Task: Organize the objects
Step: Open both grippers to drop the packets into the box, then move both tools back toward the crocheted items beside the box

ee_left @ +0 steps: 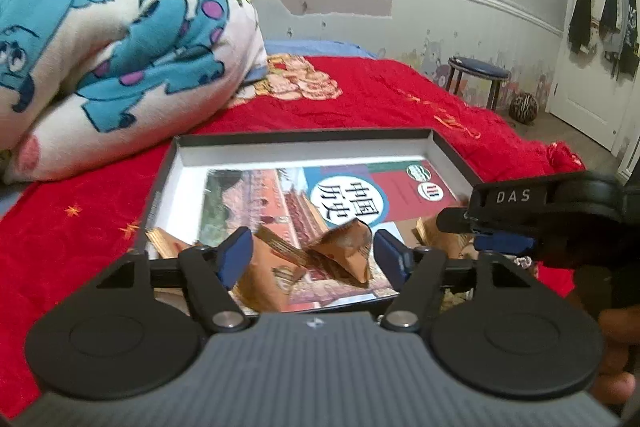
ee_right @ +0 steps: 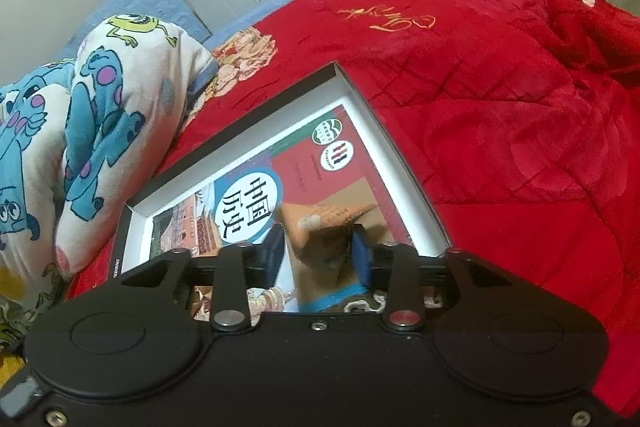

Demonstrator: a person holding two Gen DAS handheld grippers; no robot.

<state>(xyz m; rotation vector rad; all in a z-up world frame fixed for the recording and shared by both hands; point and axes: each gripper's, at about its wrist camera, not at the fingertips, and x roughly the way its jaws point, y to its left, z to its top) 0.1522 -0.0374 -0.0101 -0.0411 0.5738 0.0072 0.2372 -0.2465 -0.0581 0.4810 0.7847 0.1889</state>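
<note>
A shallow black box [ee_left: 304, 135] with a white inside lies on the red bedspread and holds a red textbook [ee_left: 384, 193]. Several brown folded paper pieces lie on the book. My left gripper [ee_left: 314, 259] is open, its blue pads either side of one paper piece [ee_left: 344, 253], which looks blurred. My right gripper [ee_right: 318, 251] is shut on a brown paper piece [ee_right: 328, 227] and holds it over the book [ee_right: 336, 171] near the box's right wall [ee_right: 400, 155]. The right gripper also shows in the left wrist view [ee_left: 480, 231].
A cartoon-print blanket [ee_left: 112, 39] is piled left of the box. The red bedspread [ee_right: 500, 115] rises in folds to the right. A blue-topped stool [ee_left: 476, 75] and a striped ball [ee_left: 524, 107] stand on the floor by the far wall.
</note>
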